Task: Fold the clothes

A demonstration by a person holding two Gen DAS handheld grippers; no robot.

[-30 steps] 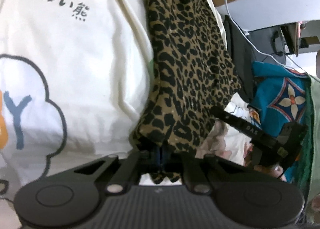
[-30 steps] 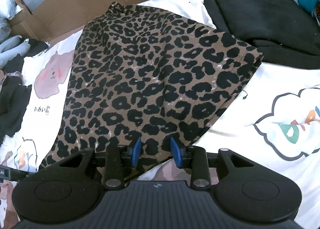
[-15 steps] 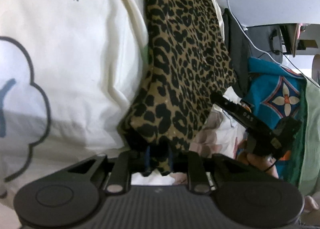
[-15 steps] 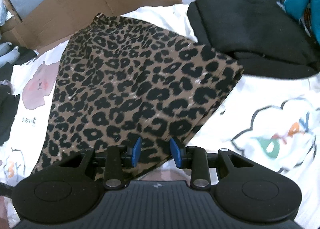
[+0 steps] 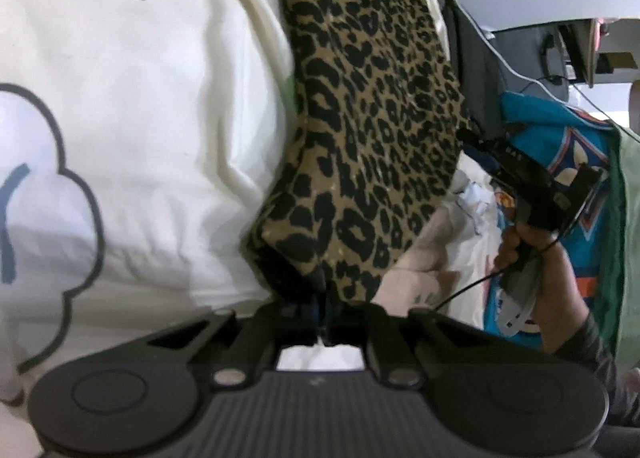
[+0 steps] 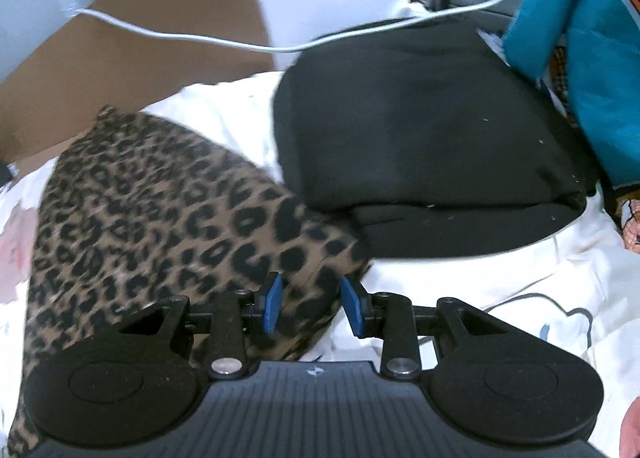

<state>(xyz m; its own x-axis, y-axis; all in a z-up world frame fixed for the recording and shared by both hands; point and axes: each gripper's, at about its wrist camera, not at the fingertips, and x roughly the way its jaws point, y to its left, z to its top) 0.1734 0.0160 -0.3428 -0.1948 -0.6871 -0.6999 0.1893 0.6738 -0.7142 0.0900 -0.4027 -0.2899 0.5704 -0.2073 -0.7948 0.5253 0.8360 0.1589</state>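
Observation:
A leopard-print garment [image 5: 368, 130] lies on a white printed sheet [image 5: 152, 106]. My left gripper [image 5: 320, 308] is shut on its near corner, with the cloth bunched between the jaws. In the right wrist view the same garment [image 6: 160, 226] fills the lower left. My right gripper [image 6: 310, 304] is open with its blue pads [image 6: 273, 300] apart over the garment's right edge, holding nothing. The right gripper also shows in the left wrist view [image 5: 532, 194], held by a hand.
A folded black garment [image 6: 432, 146] lies just beyond the leopard one. Teal patterned cloth [image 6: 592, 58] hangs at the right. A white cable [image 6: 240, 44] runs across cardboard [image 6: 140, 58] at the back. Green fabric [image 5: 628, 218] is at the far right.
The leopard garment has been pulled left and bunched narrower. My right gripper has swung right toward the black garment and its jaws have opened wider. My left gripper stays shut on the corner.

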